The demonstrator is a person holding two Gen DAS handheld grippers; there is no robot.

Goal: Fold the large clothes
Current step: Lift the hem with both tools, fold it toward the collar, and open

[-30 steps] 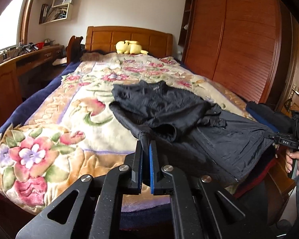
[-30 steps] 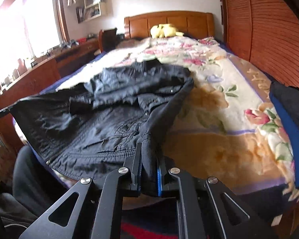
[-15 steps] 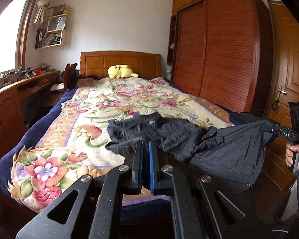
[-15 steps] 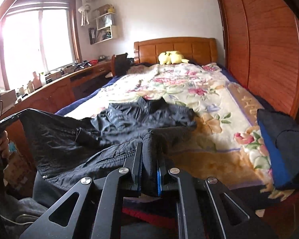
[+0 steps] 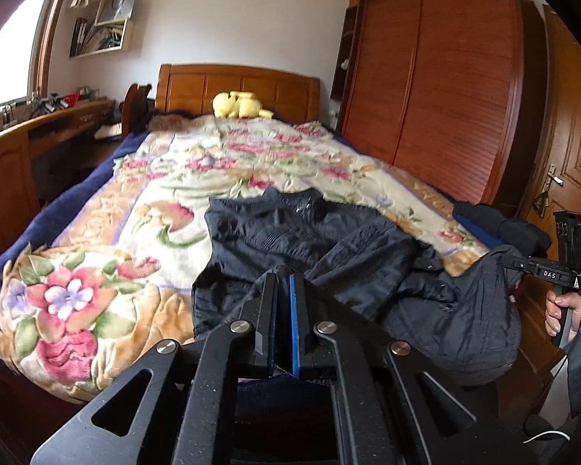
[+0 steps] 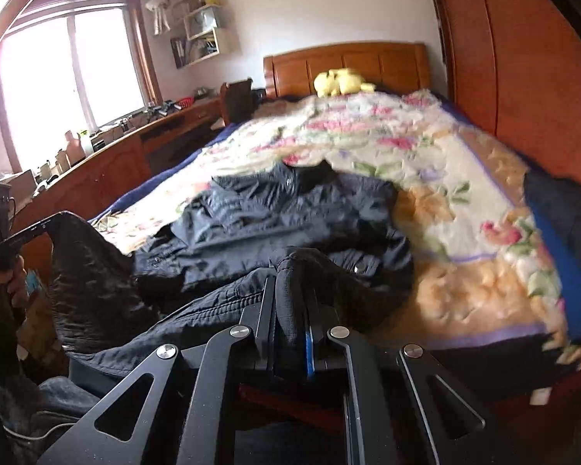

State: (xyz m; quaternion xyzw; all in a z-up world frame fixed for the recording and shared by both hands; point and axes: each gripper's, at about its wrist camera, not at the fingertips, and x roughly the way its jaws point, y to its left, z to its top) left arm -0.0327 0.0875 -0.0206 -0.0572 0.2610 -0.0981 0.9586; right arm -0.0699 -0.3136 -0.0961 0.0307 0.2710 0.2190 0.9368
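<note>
A large black jacket (image 5: 310, 232) lies on the foot of the bed, collar toward the headboard; it also shows in the right wrist view (image 6: 282, 217). My left gripper (image 5: 284, 283) is shut on one bottom corner of the jacket, held at the bed's foot edge. My right gripper (image 6: 290, 290) is shut on the other bottom corner. The hem sags between the two grippers over the foot of the bed. The right gripper also shows at the right edge of the left wrist view (image 5: 523, 261), and the left gripper at the left of the right wrist view (image 6: 38, 228).
The bed carries a floral blanket (image 5: 108, 255). A yellow plush toy (image 5: 238, 104) sits at the wooden headboard. A folded dark and blue garment (image 6: 561, 224) lies at the bed's right edge. A wardrobe (image 5: 445, 89) stands right, a desk (image 6: 97, 170) left.
Both grippers have come lower and forward toward the bed with the hem. The stretched lower part of the jacket has gone slack and bunches over the foot of the bed.
</note>
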